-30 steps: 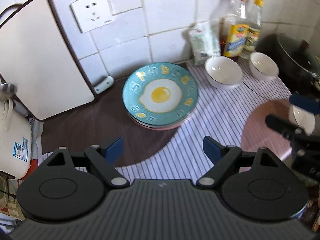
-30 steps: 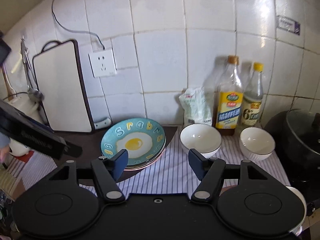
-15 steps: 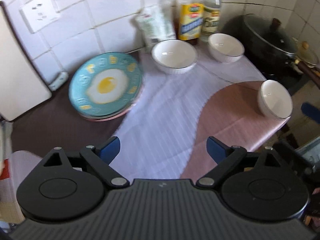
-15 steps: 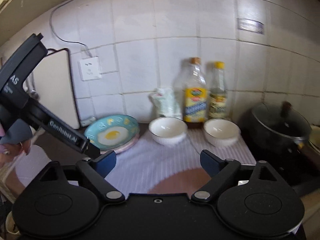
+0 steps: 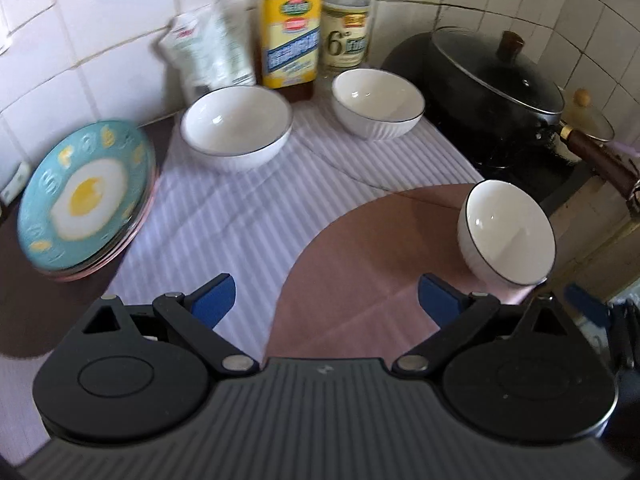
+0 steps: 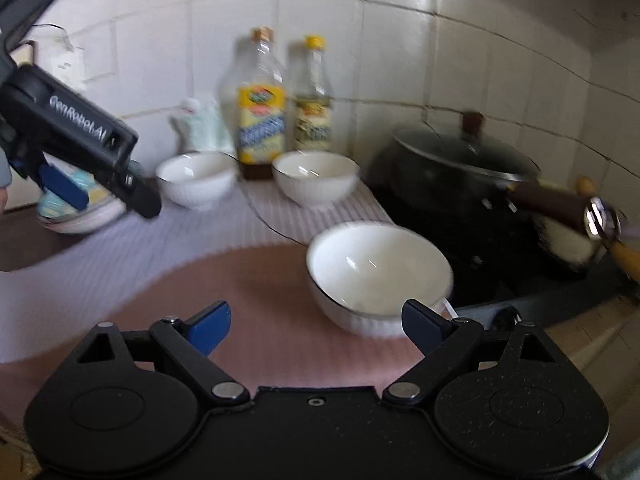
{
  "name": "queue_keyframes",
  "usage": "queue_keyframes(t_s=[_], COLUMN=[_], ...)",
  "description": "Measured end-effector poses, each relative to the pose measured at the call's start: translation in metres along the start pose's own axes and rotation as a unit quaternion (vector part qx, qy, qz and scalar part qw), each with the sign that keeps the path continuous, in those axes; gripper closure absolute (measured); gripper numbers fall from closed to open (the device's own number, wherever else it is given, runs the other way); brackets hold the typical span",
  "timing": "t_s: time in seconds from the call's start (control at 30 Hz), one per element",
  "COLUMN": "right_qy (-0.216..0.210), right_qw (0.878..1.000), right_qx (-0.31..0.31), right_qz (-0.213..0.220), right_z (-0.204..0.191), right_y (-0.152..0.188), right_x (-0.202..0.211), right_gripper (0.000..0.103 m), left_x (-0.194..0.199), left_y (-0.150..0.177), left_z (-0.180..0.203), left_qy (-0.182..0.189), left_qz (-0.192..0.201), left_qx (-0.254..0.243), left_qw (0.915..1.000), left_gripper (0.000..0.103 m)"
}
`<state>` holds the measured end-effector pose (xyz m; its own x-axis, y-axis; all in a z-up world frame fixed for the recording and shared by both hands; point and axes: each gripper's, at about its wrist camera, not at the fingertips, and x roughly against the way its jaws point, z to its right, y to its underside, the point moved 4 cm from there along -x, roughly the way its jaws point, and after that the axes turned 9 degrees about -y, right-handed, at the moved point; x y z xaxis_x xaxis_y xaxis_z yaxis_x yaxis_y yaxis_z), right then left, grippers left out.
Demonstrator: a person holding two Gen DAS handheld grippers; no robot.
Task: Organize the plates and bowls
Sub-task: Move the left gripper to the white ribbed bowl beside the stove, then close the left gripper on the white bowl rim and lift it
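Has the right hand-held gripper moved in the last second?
Yes. The right hand-held gripper has swung rightward: the bottles slid left in its view, and the near bowl now sits between its open fingers.

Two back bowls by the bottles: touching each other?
Apart. The left wrist view shows striped cloth and the oil bottle's base between the left back bowl and the right back bowl.

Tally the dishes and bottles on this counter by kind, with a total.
White bowls: 3
Plate stacks: 1 (egg plate on top; number beneath unclear)
Bottles: 2
Total: 6
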<state>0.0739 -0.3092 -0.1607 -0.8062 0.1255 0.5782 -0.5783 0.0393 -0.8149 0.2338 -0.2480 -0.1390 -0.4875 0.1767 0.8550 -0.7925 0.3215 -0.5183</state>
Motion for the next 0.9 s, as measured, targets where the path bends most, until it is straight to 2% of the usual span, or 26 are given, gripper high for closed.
queue_keyframes(t_s=[0.1, 0.2, 0.23, 0.3, 0.4, 0.47, 0.57, 0.67, 0.73, 0.77, 0.8, 0.87, 0.9], right_qy=[0.011, 0.02, 0.018, -0.007, 0.001, 0.002, 0.006, 0.011, 0.01, 0.013, 0.014, 0.011, 0.01], right_qw=[1.0, 0.999, 0.999, 0.998, 0.999, 0.998, 0.997, 0.996, 0.996, 0.996, 0.996, 0.996, 0.996], right_qx=[-0.025, -0.046, -0.049, -0.053, -0.047, -0.048, -0.064, -0.063, -0.052, -0.048, -0.046, -0.045, -0.046], right_qz=[-0.003, -0.001, 0.007, 0.029, 0.024, 0.04, 0.048, 0.064, 0.074, 0.077, 0.078, 0.076, 0.076], right_z=[0.01, 0.021, 0.025, 0.031, 0.038, 0.042, 0.05, 0.054, 0.053, 0.053, 0.052, 0.052, 0.052], right_y=[0.015, 0.027, 0.029, 0.034, 0.033, 0.03, 0.028, 0.029, 0.028, 0.029, 0.029, 0.029, 0.029], right_x=[-0.011, -0.022, -0.025, -0.031, -0.046, -0.053, -0.064, -0.069, -0.073, -0.076, -0.077, -0.081, -0.082], right_gripper=[0.008, 0.008, 0.008, 0.007, 0.007, 0.007, 0.007, 0.007, 0.006, 0.005, 0.006, 0.006, 0.006], left_x=[-0.019, -0.033, -0.034, -0.04, -0.053, -0.06, -0.072, -0.083, -0.088, -0.091, -0.093, -0.1, -0.105], left_y=[0.004, 0.004, 0.004, 0.004, 0.003, 0.0, -0.001, -0.004, -0.005, -0.006, -0.006, -0.007, -0.007], left_z=[0.019, 0.037, 0.043, 0.057, 0.078, 0.087, 0.101, 0.109, 0.111, 0.112, 0.112, 0.115, 0.115], left_qy=[0.014, 0.054, 0.075, 0.084, 0.109, 0.132, 0.13, 0.114, 0.107, 0.105, 0.106, 0.124, 0.137], left_qz=[0.007, 0.01, 0.027, 0.039, 0.03, 0.025, 0.01, -0.004, -0.013, -0.016, -0.021, -0.044, -0.064], left_qx=[-0.013, -0.007, -0.002, -0.01, -0.013, -0.005, -0.015, -0.02, -0.024, -0.025, -0.026, -0.026, -0.021], left_qw=[0.9998, 0.9985, 0.9968, 0.9956, 0.9935, 0.9909, 0.9914, 0.9933, 0.9939, 0.9941, 0.9938, 0.991, 0.9883], left_gripper=[0.004, 0.004, 0.004, 0.005, 0.005, 0.006, 0.009, 0.025, 0.041, 0.044, 0.053, 0.06, 0.068])
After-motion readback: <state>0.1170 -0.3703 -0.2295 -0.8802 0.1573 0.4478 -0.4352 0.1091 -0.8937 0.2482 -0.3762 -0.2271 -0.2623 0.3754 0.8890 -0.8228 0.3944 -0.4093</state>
